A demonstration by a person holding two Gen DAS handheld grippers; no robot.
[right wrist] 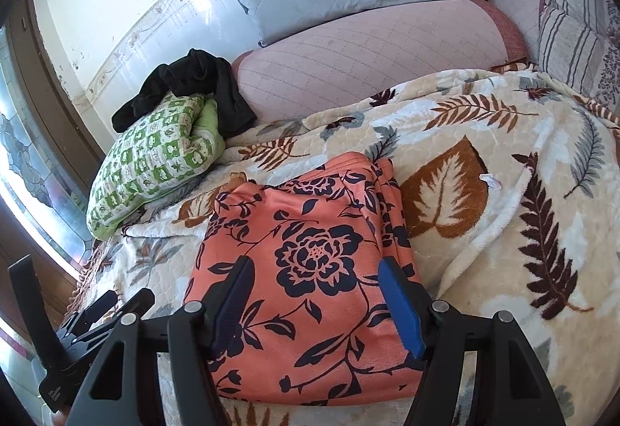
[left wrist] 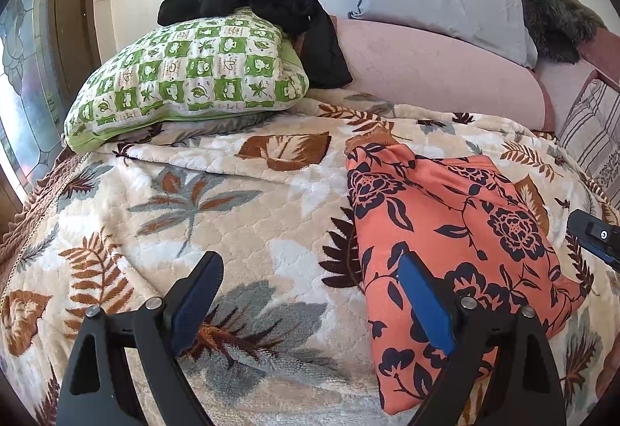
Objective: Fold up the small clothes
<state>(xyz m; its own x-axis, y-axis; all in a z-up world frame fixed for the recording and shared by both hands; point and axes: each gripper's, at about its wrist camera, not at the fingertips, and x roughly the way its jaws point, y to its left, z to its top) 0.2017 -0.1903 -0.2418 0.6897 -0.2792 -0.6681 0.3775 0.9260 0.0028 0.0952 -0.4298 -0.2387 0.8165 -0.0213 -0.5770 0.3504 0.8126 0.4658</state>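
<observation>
A folded orange floral garment (right wrist: 310, 271) lies on a leaf-print blanket (left wrist: 232, 216) (both tongs released): right gripper (right wrist: 316, 273) above it, left gripper (left wrist: 310, 273) beside it.

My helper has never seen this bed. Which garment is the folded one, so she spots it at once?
On the leaf-print blanket, look near the front edge, below the green checked pillow. The folded garment is coral-orange with dark navy flowers, unlike the black clothing draped over that pillow.

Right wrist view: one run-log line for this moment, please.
orange floral folded garment: lying on leaf-print blanket | left tool: open, empty | right tool: open, above garment | black cloth: on green checked pillow
</observation>
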